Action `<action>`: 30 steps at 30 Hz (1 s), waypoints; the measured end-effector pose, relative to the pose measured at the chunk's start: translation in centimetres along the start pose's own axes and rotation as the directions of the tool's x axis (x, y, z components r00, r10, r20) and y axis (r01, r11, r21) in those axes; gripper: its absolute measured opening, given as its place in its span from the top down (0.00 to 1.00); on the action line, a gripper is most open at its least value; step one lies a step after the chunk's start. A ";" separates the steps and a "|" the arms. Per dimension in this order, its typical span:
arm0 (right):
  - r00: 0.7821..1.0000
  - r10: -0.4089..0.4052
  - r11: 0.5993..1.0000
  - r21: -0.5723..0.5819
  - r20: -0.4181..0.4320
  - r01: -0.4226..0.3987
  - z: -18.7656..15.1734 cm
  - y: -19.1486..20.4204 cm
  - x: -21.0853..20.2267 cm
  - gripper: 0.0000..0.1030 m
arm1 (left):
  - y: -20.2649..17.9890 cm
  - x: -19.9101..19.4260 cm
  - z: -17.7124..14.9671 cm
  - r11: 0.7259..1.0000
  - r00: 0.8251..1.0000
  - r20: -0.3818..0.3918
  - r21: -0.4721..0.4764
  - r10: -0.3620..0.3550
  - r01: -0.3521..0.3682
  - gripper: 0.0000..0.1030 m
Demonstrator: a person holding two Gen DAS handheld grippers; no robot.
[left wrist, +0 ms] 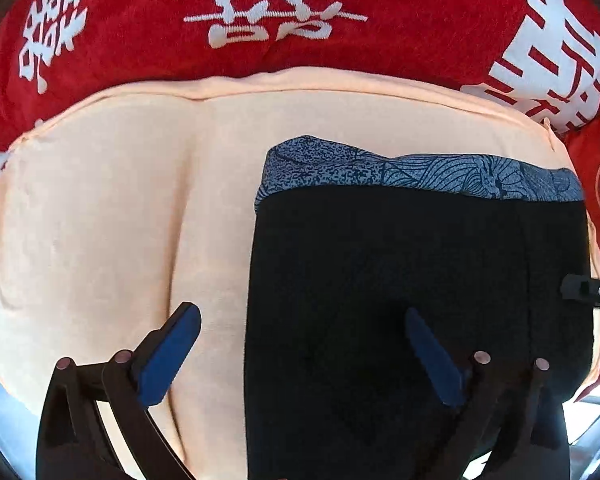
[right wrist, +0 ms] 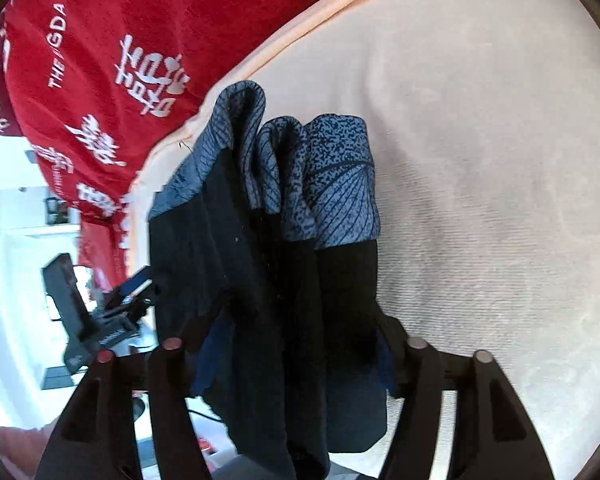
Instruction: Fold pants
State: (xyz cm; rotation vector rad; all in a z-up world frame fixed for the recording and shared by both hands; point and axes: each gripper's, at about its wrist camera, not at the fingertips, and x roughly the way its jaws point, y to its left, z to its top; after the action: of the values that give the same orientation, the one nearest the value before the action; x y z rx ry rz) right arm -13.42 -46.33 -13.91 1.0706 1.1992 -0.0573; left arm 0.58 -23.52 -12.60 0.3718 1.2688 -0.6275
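Black pants with a blue-grey patterned waistband lie folded on a peach cushion. My left gripper is open just above them, its left finger over the cushion and its right finger over the black cloth. In the right wrist view the pants hang bunched, the waistband in folds. My right gripper is shut on the black cloth, which hides its pads. The right gripper's tip also shows at the right edge of the left wrist view.
A red blanket with white characters lies behind and around the cushion, and it also shows in the right wrist view. The left gripper's body shows at the left there, before a bright room background.
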 end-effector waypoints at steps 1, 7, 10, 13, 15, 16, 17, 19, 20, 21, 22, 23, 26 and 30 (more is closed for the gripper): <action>1.000 -0.023 1.000 0.010 0.005 0.023 0.0 0.1 0.0 0.24 | 0.0 0.0 0.1 1.000 1.000 -0.008 -0.007 -0.002 0.001 0.01; 0.964 -0.255 0.967 0.032 0.071 0.253 -2.1 0.9 -2.5 0.11 | -1.1 -2.0 -0.9 0.997 0.997 -0.013 0.040 0.070 -0.069 0.01; 0.902 -0.411 0.911 0.019 0.134 0.412 -3.2 2.4 -4.1 0.09 | -2.1 -3.6 -2.2 0.994 0.997 -0.018 0.073 0.081 -0.080 0.01; 0.859 -0.491 0.869 0.018 0.148 0.494 -4.9 4.0 -5.3 0.09 | -2.9 -5.4 -3.2 0.995 0.997 -0.040 0.088 0.060 -0.056 0.01; 0.856 -0.497 0.866 0.033 0.143 0.498 -6.3 4.7 -6.1 0.09 | -3.4 -6.6 -3.8 0.992 0.996 -0.045 0.106 0.074 -0.068 0.01; 0.855 -0.500 0.865 0.042 0.136 0.500 -7.0 5.2 -6.3 0.09 | -3.7 -7.4 -4.2 0.990 0.995 -0.044 0.116 0.087 -0.082 0.01; 0.850 -0.512 0.858 0.043 0.126 0.511 -7.6 5.7 -6.4 0.09 | -3.9 -7.8 -4.4 0.989 0.994 -0.049 0.121 0.095 -0.089 0.01; 0.832 -0.546 0.837 0.030 0.099 0.546 -8.9 7.0 -6.4 0.09 | -4.1 -8.7 -5.0 0.989 0.993 -0.072 0.121 0.095 -0.085 0.01; 0.828 -0.552 0.834 0.027 0.097 0.552 -9.2 7.8 -6.1 0.09 | -4.1 -9.0 -5.1 0.990 0.992 -0.082 0.115 0.092 -0.082 0.01; 0.829 -0.550 0.834 0.019 0.097 0.551 -9.7 8.5 -6.0 0.09 | -4.0 -9.3 -5.4 0.991 0.991 -0.093 0.109 0.091 -0.081 0.01; 0.831 -0.548 0.835 0.012 0.095 0.550 -10.2 9.2 -6.0 0.09 | -4.0 -9.6 -5.5 0.991 0.991 -0.102 0.104 0.092 -0.081 0.01; 0.829 -0.551 0.833 0.004 0.093 0.553 -10.6 9.8 -5.9 0.09 | -3.9 -10.0 -5.6 0.992 0.990 -0.109 0.100 0.093 -0.082 0.01; 0.825 -0.557 0.828 -0.015 0.091 0.561 -11.7 11.5 -5.7 0.09 | -3.8 -10.8 -5.9 0.990 0.988 -0.107 0.098 0.108 -0.098 0.01; 0.819 -0.565 0.822 -0.013 0.105 0.569 -12.3 13.0 -5.6 0.09 | -3.8 -11.3 -6.0 0.988 0.986 -0.111 0.107 0.125 -0.113 0.01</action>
State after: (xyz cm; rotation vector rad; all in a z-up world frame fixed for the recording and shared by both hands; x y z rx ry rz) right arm -17.52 -33.48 -0.89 0.6289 1.3902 -0.5412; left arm -8.26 -20.41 -3.07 0.5716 1.3193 -0.5753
